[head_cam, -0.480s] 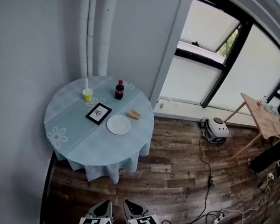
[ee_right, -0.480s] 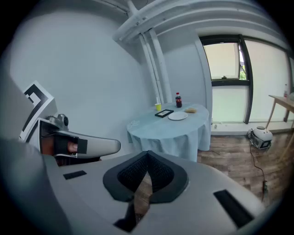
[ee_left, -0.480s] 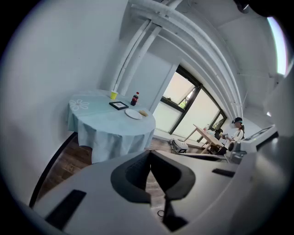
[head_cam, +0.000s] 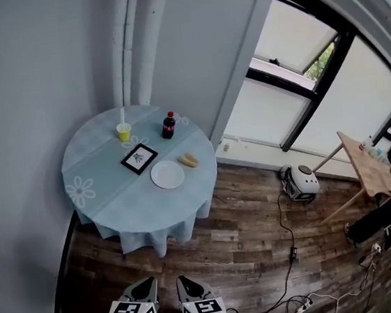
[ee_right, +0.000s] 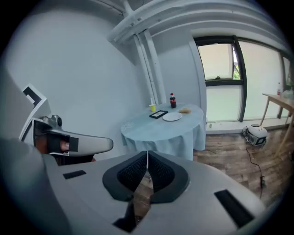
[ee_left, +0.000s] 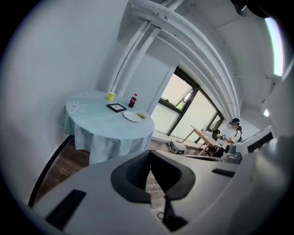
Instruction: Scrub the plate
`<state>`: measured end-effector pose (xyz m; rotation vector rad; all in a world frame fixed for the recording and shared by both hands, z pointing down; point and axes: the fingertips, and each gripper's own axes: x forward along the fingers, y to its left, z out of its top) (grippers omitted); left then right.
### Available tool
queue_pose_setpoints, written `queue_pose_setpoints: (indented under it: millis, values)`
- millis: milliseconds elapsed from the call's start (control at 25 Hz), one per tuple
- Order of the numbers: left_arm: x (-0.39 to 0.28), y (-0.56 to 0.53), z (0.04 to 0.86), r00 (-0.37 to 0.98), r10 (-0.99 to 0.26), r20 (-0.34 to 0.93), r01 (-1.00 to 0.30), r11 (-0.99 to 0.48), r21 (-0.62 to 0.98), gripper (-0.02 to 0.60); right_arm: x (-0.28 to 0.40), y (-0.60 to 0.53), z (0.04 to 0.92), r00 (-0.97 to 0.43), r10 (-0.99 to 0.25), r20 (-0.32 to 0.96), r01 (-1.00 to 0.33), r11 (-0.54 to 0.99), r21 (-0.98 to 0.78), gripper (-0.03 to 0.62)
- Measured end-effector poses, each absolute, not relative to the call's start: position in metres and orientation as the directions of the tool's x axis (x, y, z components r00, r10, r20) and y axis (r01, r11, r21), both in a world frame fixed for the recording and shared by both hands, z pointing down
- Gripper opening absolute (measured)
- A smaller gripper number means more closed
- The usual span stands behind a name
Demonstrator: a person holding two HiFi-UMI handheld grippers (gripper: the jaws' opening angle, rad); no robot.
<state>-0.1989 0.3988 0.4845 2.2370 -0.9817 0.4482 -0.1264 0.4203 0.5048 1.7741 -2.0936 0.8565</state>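
far left on the round table (head_cam: 110, 204) under its pale blue cloth: a yellow cup (head_cam: 124, 131), upright, with what looks like a thin white stick rising out of it; anything else inside too small to tell. just right of it, a cola bottle (head_cam: 169, 125), upright, dark inside, red cap on. in front of those two, a black-framed square (head_cam: 139, 159) lying flat. right of that, toward the table's near edge, the white plate (head_cam: 167, 174), flat on the cloth, with a tan lump (head_cam: 190, 160) just beside its far right rim.

behind the table, white pipes (head_cam: 133, 40) running up the wall. further right, a large window (head_cam: 296, 56). below it, a small white appliance (head_cam: 300, 181) on the wood floor (head_cam: 248, 251), with a black cable (head_cam: 289, 236) trailing across the boards. then a wooden table (head_cam: 366, 168) at the right edge.

along the bottom, well apart from the plate, with only floorboards between: left gripper (head_cam: 148, 285), clenched, pads together on nothing. close beside it, right gripper (head_cam: 184, 283), likewise clenched and empty.
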Motion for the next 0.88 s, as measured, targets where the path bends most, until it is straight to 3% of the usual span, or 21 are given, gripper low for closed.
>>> queue_pose_setpoints:
  millis: [720,880]
  values:
    - [-0.220,0.340,0.472,0.714,-0.476,0.513,-0.695,-0.574,0.434,0.009,-0.142,0.360,0.501,-0.162,-0.824,0.543,-0.950,-0.017,-0.311,0.038]
    - [-0.214,0.331,0.475,0.724,-0.458,0.515,-0.683,-0.576,0.448,0.009,-0.146,0.352,0.507,-0.206,-0.810,0.549,-0.938,0.004,-0.347,0.038]
